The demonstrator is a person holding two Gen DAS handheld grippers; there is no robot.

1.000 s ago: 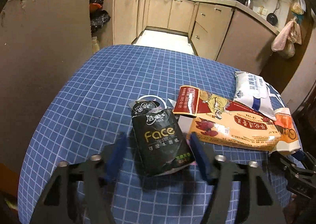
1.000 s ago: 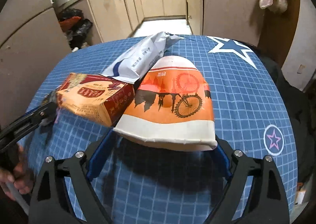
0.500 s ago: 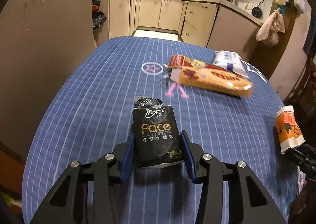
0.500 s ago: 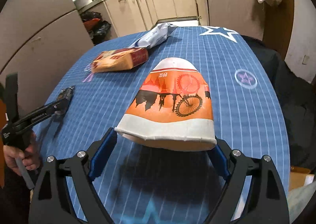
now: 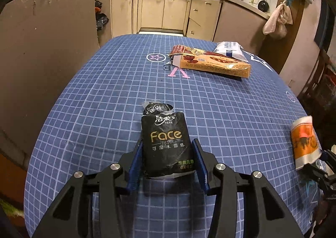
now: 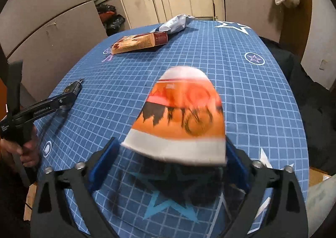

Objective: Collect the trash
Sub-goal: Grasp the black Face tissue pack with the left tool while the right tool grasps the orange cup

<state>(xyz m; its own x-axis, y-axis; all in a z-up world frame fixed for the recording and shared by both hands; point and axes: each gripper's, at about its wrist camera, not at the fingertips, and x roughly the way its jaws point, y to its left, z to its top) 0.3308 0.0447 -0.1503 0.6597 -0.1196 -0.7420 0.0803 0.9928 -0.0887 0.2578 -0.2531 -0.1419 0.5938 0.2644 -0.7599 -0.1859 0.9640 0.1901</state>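
The left gripper (image 5: pixel 168 160) has its blue pads against both sides of a black tissue pack (image 5: pixel 166 145), gripping its lower half while its jaws ease slightly apart; the pack points toward 12 o'clock over the blue checked table (image 5: pixel 105 91). The right gripper (image 6: pixel 171 160) is opening, with an orange-and-white paper cup (image 6: pixel 180 122) blurred between its jaws, rim toward the camera. Well apart, toward 11 o'clock of that cup, lie an orange box (image 6: pixel 138 43) and a white bag (image 6: pixel 176 22).

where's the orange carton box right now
In the left wrist view the orange carton box lies at the table's far right, against the white pouch behind it, beside a star ring mark.
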